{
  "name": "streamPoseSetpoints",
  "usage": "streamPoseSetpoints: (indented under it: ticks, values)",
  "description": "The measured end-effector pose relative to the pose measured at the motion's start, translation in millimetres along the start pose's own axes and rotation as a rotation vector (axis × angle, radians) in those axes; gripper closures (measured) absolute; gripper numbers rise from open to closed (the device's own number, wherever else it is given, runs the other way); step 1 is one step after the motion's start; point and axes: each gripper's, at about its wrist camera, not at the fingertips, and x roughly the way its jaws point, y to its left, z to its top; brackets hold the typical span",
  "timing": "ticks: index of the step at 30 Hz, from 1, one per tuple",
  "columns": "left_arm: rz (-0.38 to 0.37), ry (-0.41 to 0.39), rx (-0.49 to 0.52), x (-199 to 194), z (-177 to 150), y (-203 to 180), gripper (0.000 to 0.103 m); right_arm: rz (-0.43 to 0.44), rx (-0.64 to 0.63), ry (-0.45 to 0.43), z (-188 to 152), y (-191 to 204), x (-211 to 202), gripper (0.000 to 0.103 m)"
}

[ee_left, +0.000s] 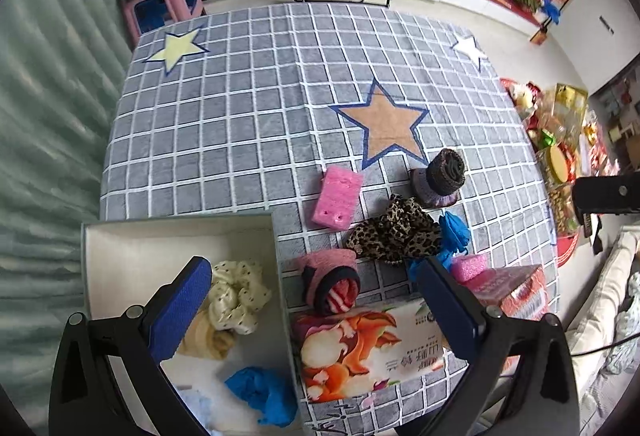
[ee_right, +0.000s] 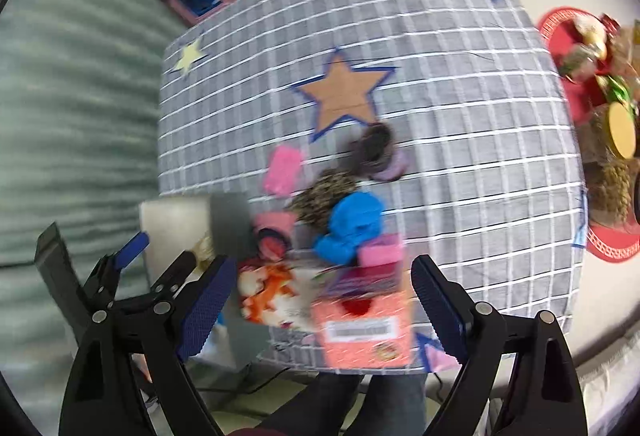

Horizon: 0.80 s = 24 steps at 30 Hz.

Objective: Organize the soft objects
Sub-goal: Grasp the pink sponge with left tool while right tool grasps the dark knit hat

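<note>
Sorting is partway done: the white box [ee_left: 120, 236] at the table's near-left corner already holds a cream dotted scrunchie [ee_left: 236, 296], a tan cloth [ee_left: 204, 340] and a blue crumpled glove [ee_left: 264, 392]. The left gripper [ee_left: 316, 308] hangs spread wide and empty over the box's right wall, one finger above the box, the other above the printed tissue pack [ee_left: 368, 348]. The right gripper [ee_right: 320, 300] is also wide and empty, hovering above the near table edge over the orange-red carton [ee_right: 364, 328]; that view is motion-blurred, so details are weak. Still out on the checked cloth [ee_left: 240, 115]: a pink rolled sock [ee_left: 332, 284] just beside the box, a pink sponge [ee_left: 338, 197], a leopard-print scrunchie [ee_left: 396, 232], a dark rolled sock [ee_left: 440, 175] near the brown star, a second blue glove [ee_left: 454, 236] and a small pink sponge [ee_left: 470, 268], the last three touching or nearly so. Judged step: between picks, choosing the next item. Likely next is the pink rolled sock, nearest the left gripper; it calls for lowering, straddling the roll, closing gently and lifting over the box wall without snagging the tissue pack.
</note>
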Motion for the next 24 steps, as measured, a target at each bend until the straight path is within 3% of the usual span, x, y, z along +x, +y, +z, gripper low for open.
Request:
streamPoseSetpoints:
  ticks: [6, 12, 24]
  values:
    - [0.036, 0.058, 0.055, 33, 19, -21, 0.0, -0.03, 0.008, 0.066, 28, -28, 41, 0.012]
    - [0.092, 0.102, 0.083, 63, 39, -35, 0.0, 0.03, -0.026, 0.133, 57, -32, 91, 0.012]
    - [0.165, 0.197, 0.113, 114, 58, -45, 0.0, 0.064, -0.048, 0.253, 97, -33, 182, 0.012]
